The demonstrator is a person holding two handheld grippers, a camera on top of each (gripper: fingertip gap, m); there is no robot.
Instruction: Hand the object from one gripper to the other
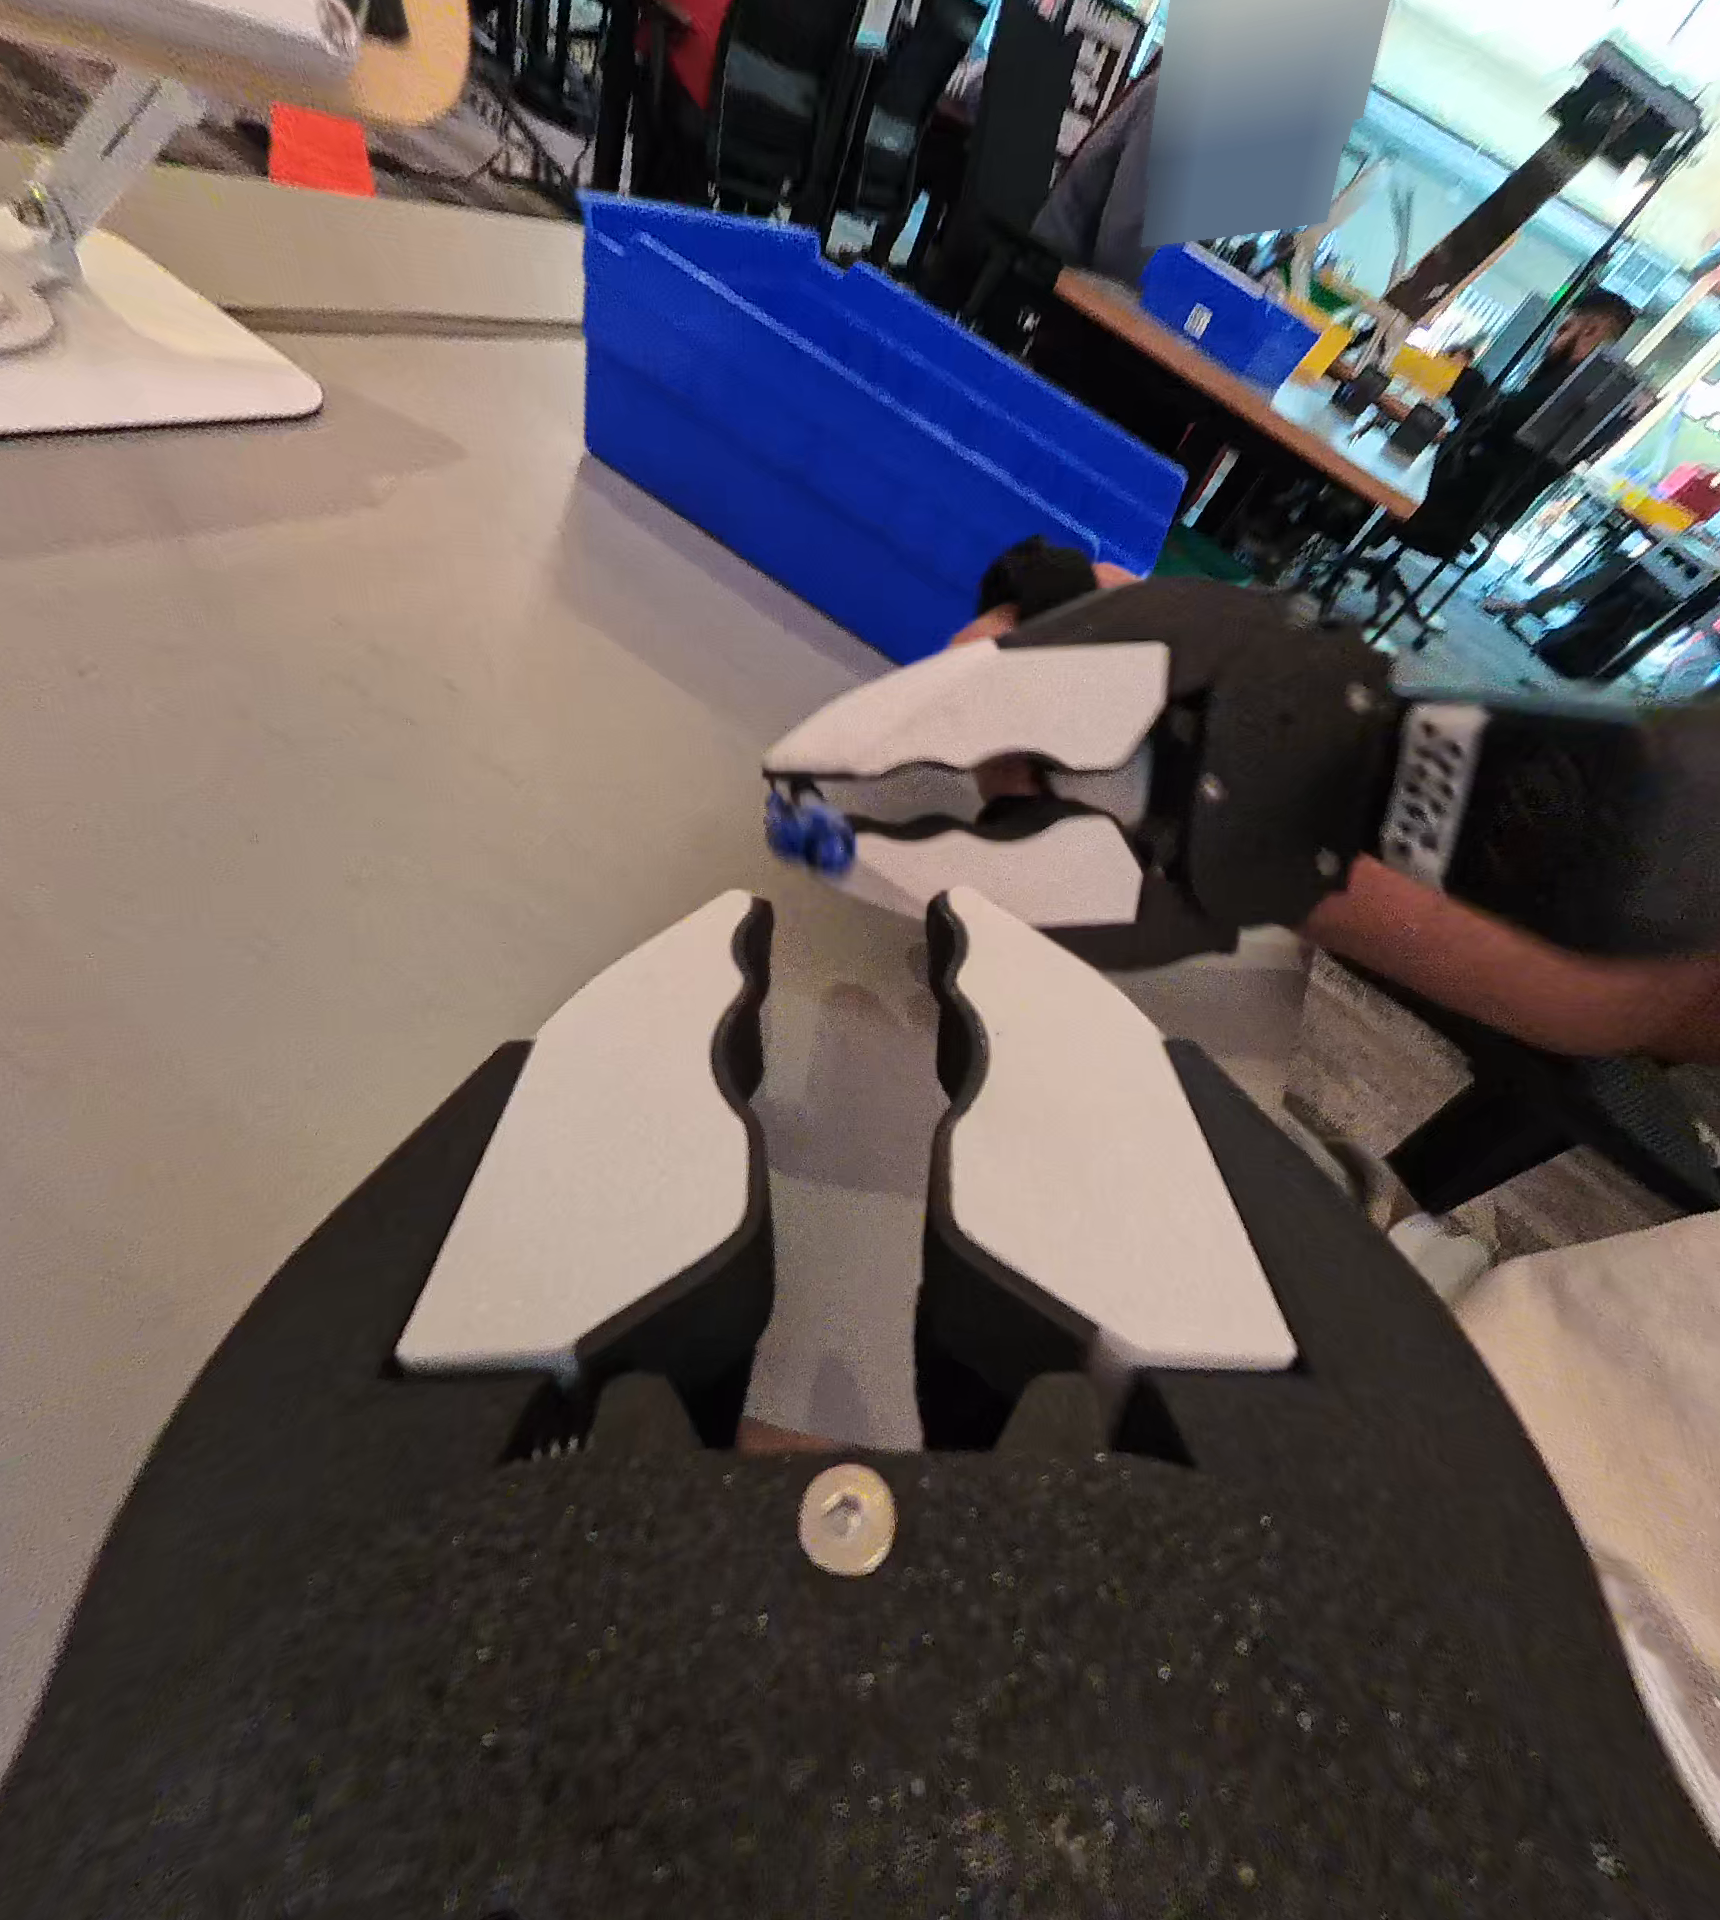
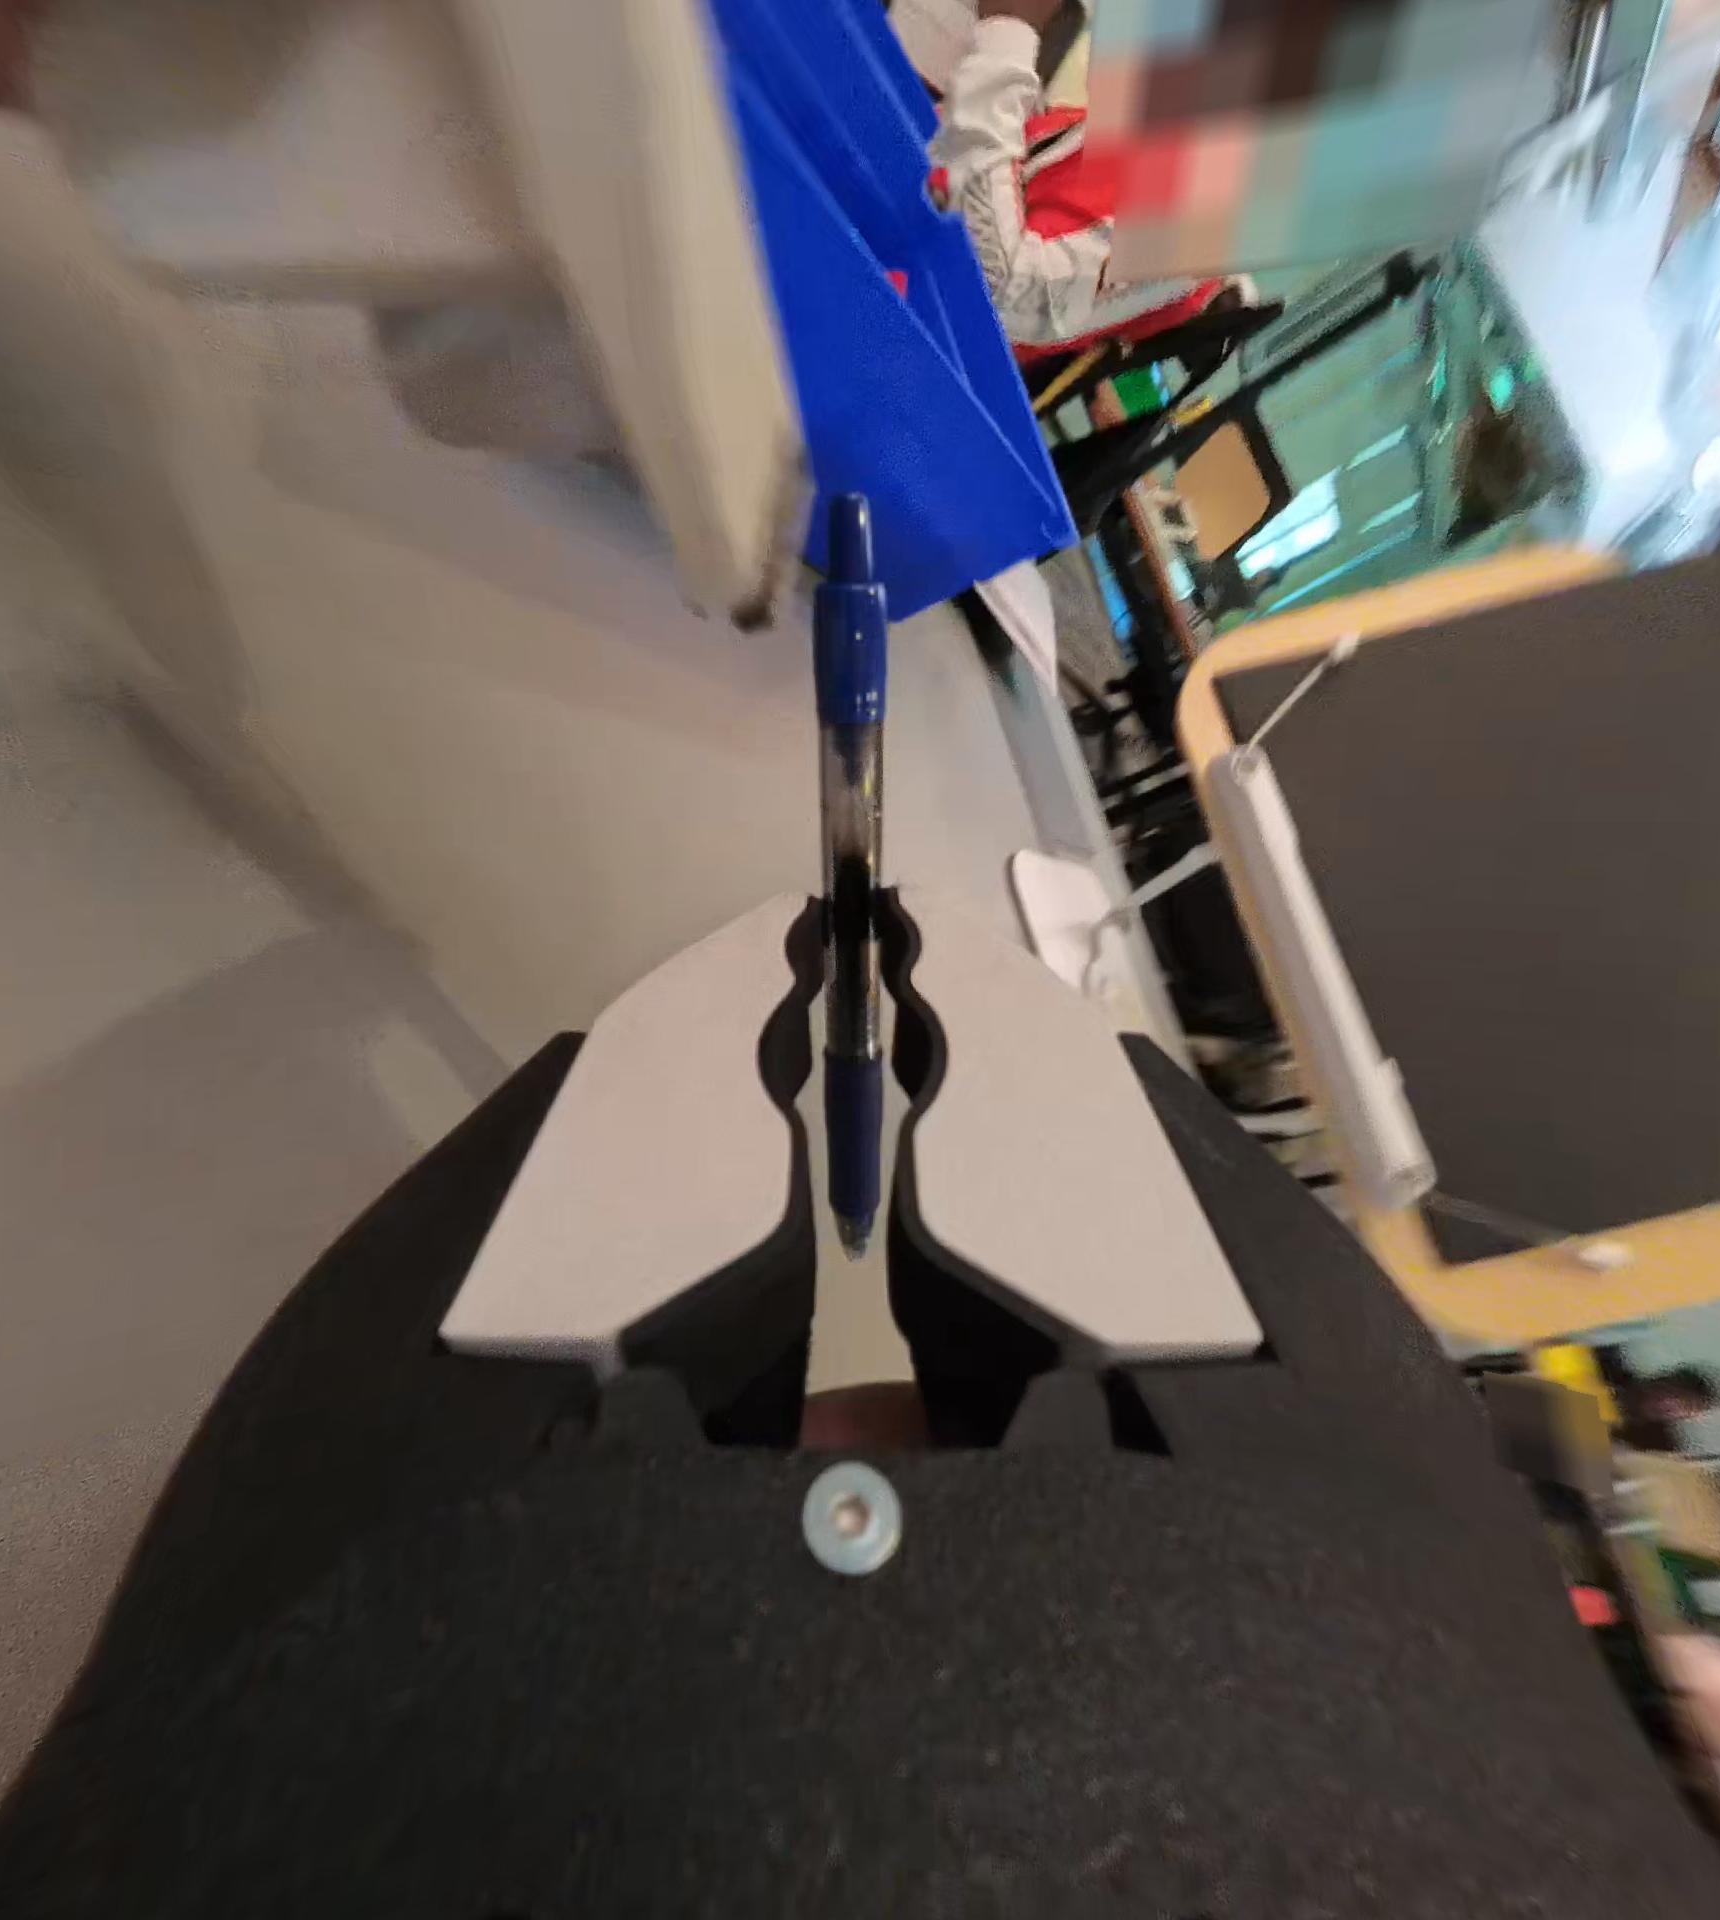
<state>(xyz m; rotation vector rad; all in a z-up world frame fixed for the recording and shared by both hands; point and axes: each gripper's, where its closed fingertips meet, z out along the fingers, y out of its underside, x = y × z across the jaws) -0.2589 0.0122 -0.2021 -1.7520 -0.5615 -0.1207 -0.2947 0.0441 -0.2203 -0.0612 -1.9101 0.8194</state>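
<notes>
A blue pen (image 2: pixel 848 790) with a clear barrel is clamped lengthwise between the fingers of my right gripper (image 2: pixel 851 909), its capped end sticking out past the tips. In the left wrist view the right gripper (image 1: pixel 809 805) comes in from the right, turned on its side, with the pen's blue end (image 1: pixel 809 831) showing at its tips. My left gripper (image 1: pixel 845 914) is open and empty, its tips just below and short of the pen's end, above the grey table (image 1: pixel 264 779).
A blue bin (image 1: pixel 835 416) stands on the table beyond both grippers. A white stand with a flat base (image 1: pixel 108 343) sits at the far left. A dark board with a wooden frame (image 2: pixel 1521 914) is to the right. People and tables fill the background.
</notes>
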